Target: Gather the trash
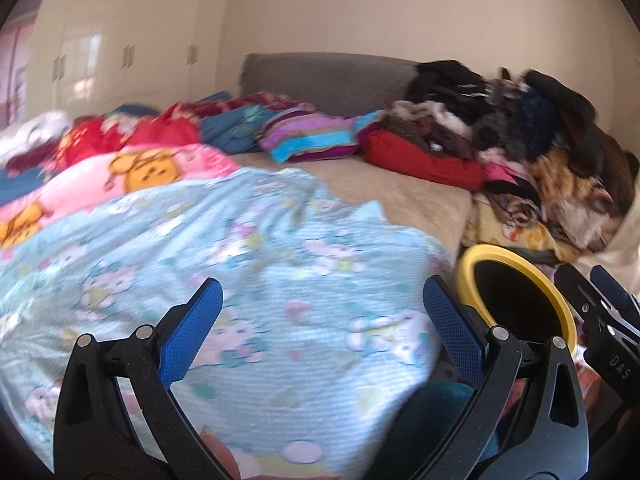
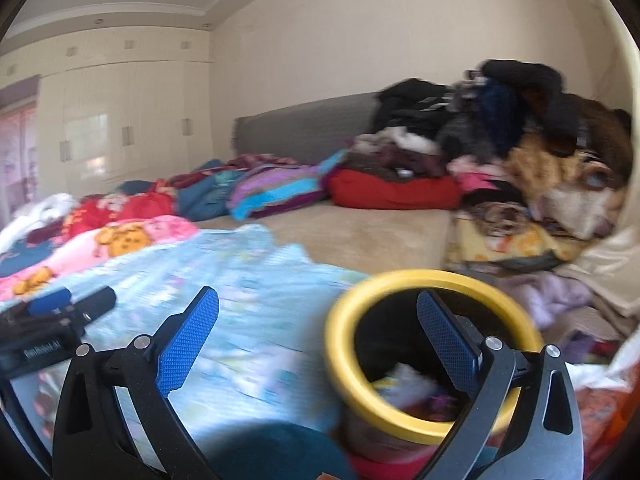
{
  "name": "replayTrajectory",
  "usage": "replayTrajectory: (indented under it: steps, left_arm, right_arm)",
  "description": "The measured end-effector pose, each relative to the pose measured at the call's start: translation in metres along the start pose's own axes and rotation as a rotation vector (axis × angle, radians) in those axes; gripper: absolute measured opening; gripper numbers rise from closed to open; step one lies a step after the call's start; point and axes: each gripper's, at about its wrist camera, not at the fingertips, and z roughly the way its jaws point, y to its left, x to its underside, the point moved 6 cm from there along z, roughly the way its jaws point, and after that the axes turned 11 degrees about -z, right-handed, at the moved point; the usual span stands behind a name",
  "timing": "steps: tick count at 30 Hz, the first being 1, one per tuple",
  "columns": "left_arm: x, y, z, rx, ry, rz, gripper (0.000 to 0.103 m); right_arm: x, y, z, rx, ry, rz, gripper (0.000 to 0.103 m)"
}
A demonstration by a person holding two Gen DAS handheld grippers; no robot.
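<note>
A bin with a yellow rim stands beside the bed, with crumpled trash inside it. My right gripper is open over it, its right finger above the bin's mouth, nothing held. The bin also shows in the left wrist view at the right. My left gripper is open and empty over the light blue blanket. The right gripper's fingers show in the left wrist view beyond the bin. The left gripper appears in the right wrist view at far left.
The bed carries a pink blanket, red and blue bedding, a striped pillow and a red cushion. A tall clothes pile sits at the right. White wardrobes line the far wall.
</note>
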Motion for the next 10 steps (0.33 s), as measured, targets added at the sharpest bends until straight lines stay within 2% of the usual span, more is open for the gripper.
replayTrajectory:
  steps: [1,3,5,7,8,10]
  left_arm:
    - [-0.004,0.013,-0.002,-0.023,-0.003,-0.019,0.092]
    - [-0.017,0.059,-0.004,-0.119,-0.013,-0.073,0.092]
    - [-0.027,0.114,-0.009,-0.264,-0.034,-0.117,0.092]
    - [-0.035,0.176,-0.013,-0.416,-0.035,-0.178,0.092]
    - [-0.038,0.221,-0.015,-0.512,-0.024,-0.225,0.092]
    - [-0.037,0.272,-0.014,-0.619,-0.001,-0.271,0.092]
  right_arm:
    - [-0.007,0.018,0.008,-0.046,0.003,-0.014,0.097]
    - [-0.016,0.065,0.028,-0.166,0.035,-0.061,0.097]
    - [-0.018,0.118,0.046,-0.318,0.098,-0.093,0.097]
    - [-0.01,0.185,0.068,-0.474,0.212,-0.156,0.097]
    - [-0.005,0.214,0.077,-0.549,0.259,-0.177,0.097]
    - [0.013,0.284,0.097,-0.705,0.386,-0.216,0.097]
